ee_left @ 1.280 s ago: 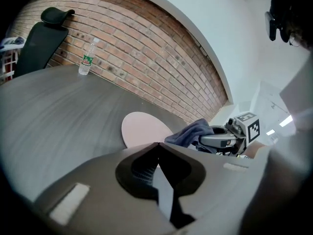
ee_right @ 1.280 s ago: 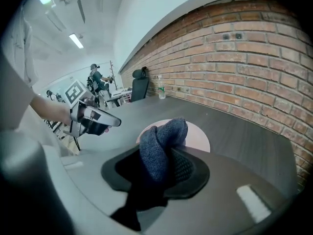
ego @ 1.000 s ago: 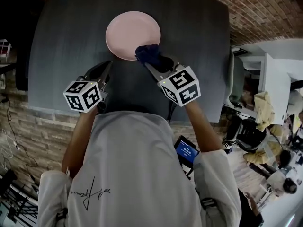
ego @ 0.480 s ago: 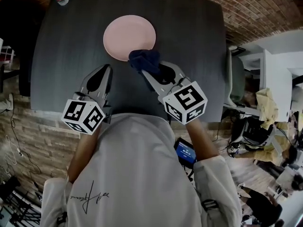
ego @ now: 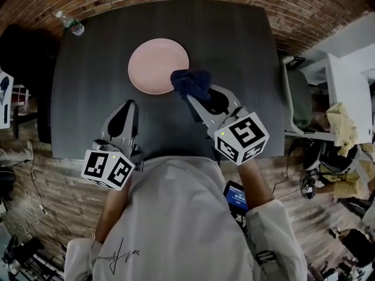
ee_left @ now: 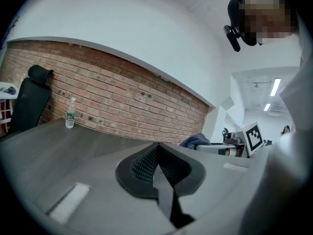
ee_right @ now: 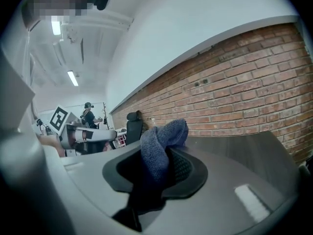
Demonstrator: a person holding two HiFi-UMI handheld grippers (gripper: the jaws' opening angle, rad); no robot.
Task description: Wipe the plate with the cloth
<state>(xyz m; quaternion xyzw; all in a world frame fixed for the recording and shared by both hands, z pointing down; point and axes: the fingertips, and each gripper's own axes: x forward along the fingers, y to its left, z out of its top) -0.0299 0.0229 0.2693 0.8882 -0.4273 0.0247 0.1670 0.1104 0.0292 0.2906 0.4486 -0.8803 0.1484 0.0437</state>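
Observation:
A round pink plate (ego: 157, 65) lies on the dark table (ego: 234, 45), toward its far side. My right gripper (ego: 192, 92) is shut on a dark blue cloth (ego: 190, 81), which bunches out past the fingertips just right of the plate's near edge. In the right gripper view the cloth (ee_right: 161, 141) stands up between the closed jaws, lifted above the table. My left gripper (ego: 130, 105) is shut with nothing in it, held over the table's near left part, apart from the plate. In the left gripper view its jaws (ee_left: 155, 156) meet, and the cloth (ee_left: 196, 141) shows beyond them at the right.
A small plastic water bottle (ego: 70, 23) stands at the table's far left corner, also seen as a bottle (ee_left: 70, 113) before the brick wall. A black chair (ee_left: 30, 97) stands at the table's left. A phone (ego: 237, 195) sits at the person's hip. Cluttered furniture lies right of the table.
Both grippers have risen and drawn back toward the person. The cloth came off the plate's near edge with the right gripper and now hangs above the table beside the plate.

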